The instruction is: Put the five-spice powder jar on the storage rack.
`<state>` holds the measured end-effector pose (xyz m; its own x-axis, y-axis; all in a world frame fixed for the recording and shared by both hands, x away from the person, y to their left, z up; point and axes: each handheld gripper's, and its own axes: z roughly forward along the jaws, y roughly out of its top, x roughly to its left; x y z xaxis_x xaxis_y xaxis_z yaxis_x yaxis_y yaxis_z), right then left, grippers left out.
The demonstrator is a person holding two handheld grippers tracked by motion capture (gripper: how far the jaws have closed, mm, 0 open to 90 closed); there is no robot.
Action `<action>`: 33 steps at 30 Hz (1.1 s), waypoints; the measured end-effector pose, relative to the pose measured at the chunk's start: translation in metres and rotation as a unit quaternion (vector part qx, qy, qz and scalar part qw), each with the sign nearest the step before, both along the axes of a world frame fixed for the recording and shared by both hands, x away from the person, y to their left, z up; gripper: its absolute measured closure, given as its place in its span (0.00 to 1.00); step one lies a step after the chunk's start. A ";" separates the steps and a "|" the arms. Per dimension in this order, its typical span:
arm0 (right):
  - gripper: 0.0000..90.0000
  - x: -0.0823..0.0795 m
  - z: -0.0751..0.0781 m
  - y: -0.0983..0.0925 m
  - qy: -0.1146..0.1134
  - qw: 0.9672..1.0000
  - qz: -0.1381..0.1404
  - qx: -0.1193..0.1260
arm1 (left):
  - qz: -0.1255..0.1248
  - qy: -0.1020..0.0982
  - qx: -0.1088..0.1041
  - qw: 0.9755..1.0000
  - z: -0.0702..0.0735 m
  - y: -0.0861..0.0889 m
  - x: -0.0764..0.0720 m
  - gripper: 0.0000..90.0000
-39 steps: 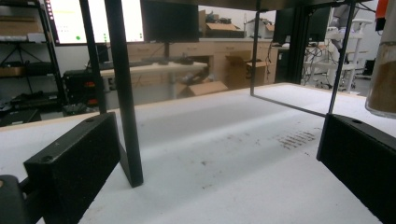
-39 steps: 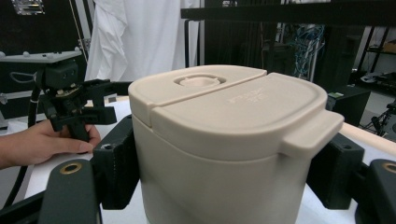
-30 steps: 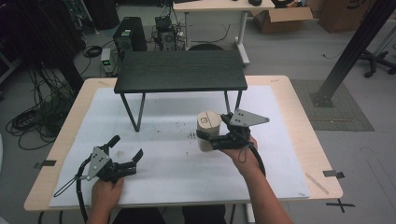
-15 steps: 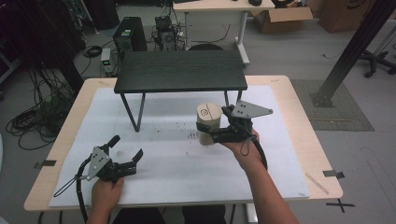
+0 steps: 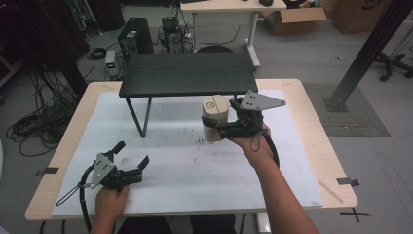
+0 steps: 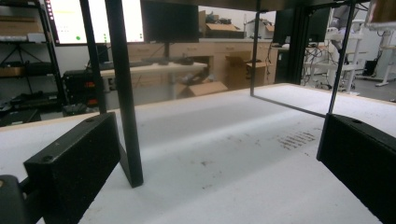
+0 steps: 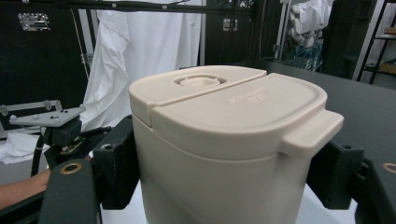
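The beige jar [image 5: 215,117] sits clamped upright between the jaws of the right tool [image 5: 229,127], lifted above the white mat [image 5: 195,175], just in front of the black shelf [image 5: 187,74]. The left tool [image 5: 131,163] rests near the worktop's [image 5: 311,122] front-left corner, jaws spread on nothing, well apart from the jar.

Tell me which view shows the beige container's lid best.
The right gripper view: the beige plastic container sits close between the right tongs, its flat lid, tab and round recess clear. The high view shows it small, from above. The left gripper view gives no clear sight of it.
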<state>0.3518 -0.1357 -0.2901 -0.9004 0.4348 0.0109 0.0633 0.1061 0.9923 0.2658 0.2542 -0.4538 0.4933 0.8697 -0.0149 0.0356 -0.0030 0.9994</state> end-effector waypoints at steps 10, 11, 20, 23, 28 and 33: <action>0.27 0.004 0.014 -0.002 0.001 1.000 -0.003 0.007 | 0.000 0.001 0.000 1.000 0.000 0.000 0.000 0.00; 0.27 0.005 0.015 -0.002 0.001 1.000 -0.005 0.006 | 0.000 0.000 0.000 1.000 0.000 0.000 0.000 0.00; 0.27 0.010 0.029 -0.003 0.002 1.000 -0.007 0.012 | 0.000 0.001 0.000 1.000 0.000 0.000 0.000 0.00; 0.27 0.011 0.031 -0.004 0.003 1.000 -0.008 0.013 | 0.000 0.001 0.000 1.000 0.000 0.000 0.000 0.00; 0.27 0.015 0.039 -0.005 0.003 1.000 -0.010 0.015 | 0.000 0.001 0.000 1.000 0.000 0.000 0.000 0.00; 0.27 0.019 0.048 -0.006 0.002 1.000 -0.015 0.014 | 0.000 0.001 0.000 1.000 0.000 0.000 0.000 0.00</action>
